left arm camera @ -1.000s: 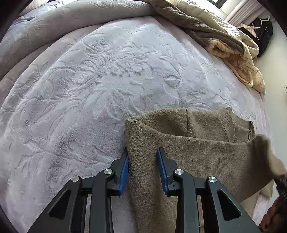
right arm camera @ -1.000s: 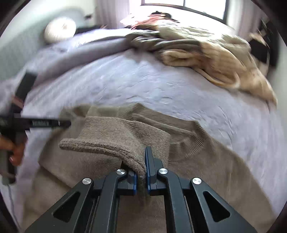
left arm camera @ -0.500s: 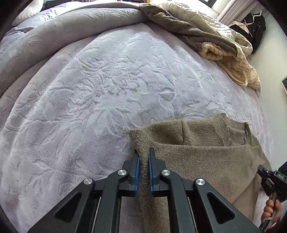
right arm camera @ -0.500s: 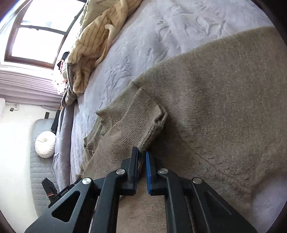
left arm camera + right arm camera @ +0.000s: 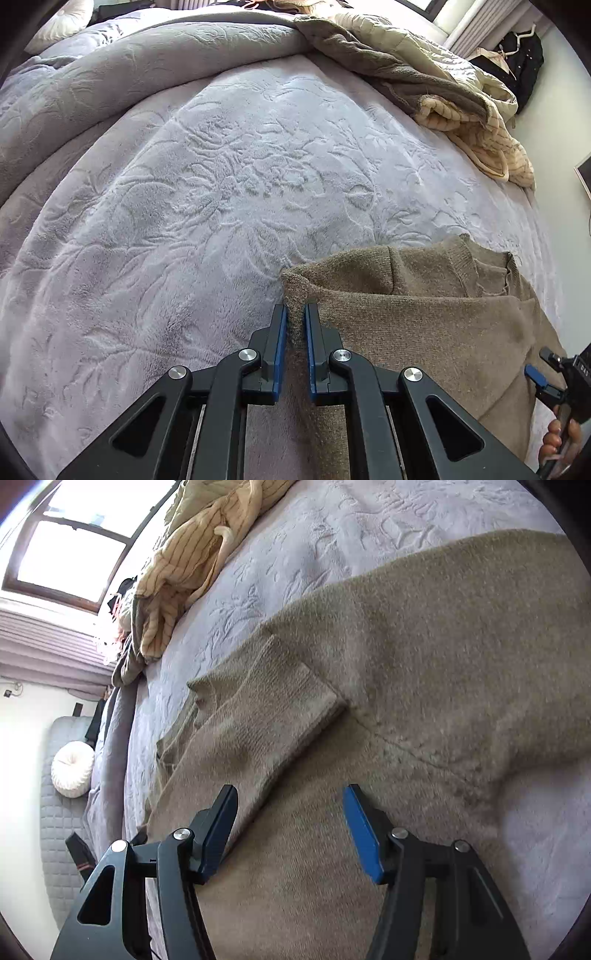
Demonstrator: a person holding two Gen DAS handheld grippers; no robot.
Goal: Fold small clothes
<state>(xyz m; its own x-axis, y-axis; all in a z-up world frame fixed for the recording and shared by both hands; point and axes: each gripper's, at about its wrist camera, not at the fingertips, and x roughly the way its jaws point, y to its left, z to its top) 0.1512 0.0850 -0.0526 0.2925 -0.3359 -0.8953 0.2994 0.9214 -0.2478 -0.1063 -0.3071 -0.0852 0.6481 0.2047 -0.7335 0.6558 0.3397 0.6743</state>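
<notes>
So far one sleeve (image 5: 258, 716) lies folded across the brown sweater (image 5: 424, 325) on the bed (image 5: 221, 184), the left gripper (image 5: 294, 332) pinches its left edge, the right gripper (image 5: 290, 827) hovers with fingers apart, and more folds remain.

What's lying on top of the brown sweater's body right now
A folded-over sleeve lies across the brown sweater, its ribbed cuff up. The sleeve hides the knit beneath it.

Lilac embossed bedspread (image 5: 207, 192); bright window (image 5: 66, 557); round white cushion (image 5: 72, 763) against quilted headboard (image 5: 55, 812).
</notes>
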